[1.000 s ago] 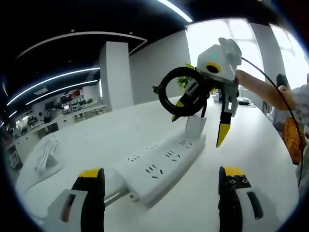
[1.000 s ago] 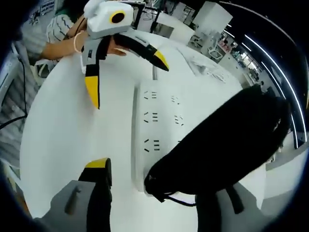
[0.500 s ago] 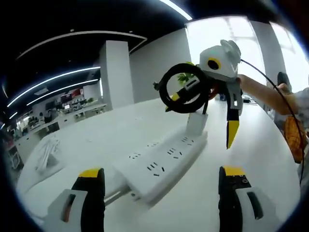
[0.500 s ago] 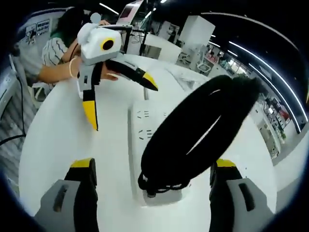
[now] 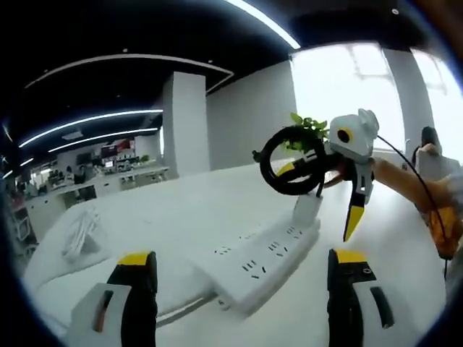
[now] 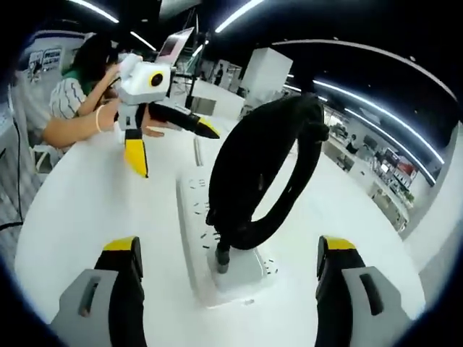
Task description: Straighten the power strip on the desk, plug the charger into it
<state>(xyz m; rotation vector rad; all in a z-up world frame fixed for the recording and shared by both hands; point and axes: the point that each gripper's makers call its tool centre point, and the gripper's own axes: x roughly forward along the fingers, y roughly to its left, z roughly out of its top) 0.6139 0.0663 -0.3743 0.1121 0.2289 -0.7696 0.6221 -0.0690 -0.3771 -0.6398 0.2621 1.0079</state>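
Observation:
A long white power strip (image 5: 264,253) lies on the white table, running away from my left gripper (image 5: 242,256), whose jaws stand wide apart and empty. A white charger (image 5: 307,210) sits on the strip's far end, with its black coiled cable (image 5: 268,163) standing up above it. My right gripper (image 5: 319,195) hovers there, open; the coil overlaps one of its fingers. In the right gripper view the coil (image 6: 235,155) rises from the charger (image 6: 242,267) on the near end of the strip (image 6: 192,217), between the spread jaws of my right gripper (image 6: 230,246). The left gripper (image 6: 171,142) hangs open beyond.
A white bundle (image 5: 79,231) lies on the table at the left. A person in a striped sleeve (image 6: 69,101) is at the table's far side, behind the left gripper. A green plant (image 5: 307,126) stands behind the right gripper. Bare tabletop (image 6: 87,210) flanks the strip.
The black coil, which lay across my right gripper's jaw, now stands upright over the charger between the jaws. The right gripper has drawn back and up from the strip.

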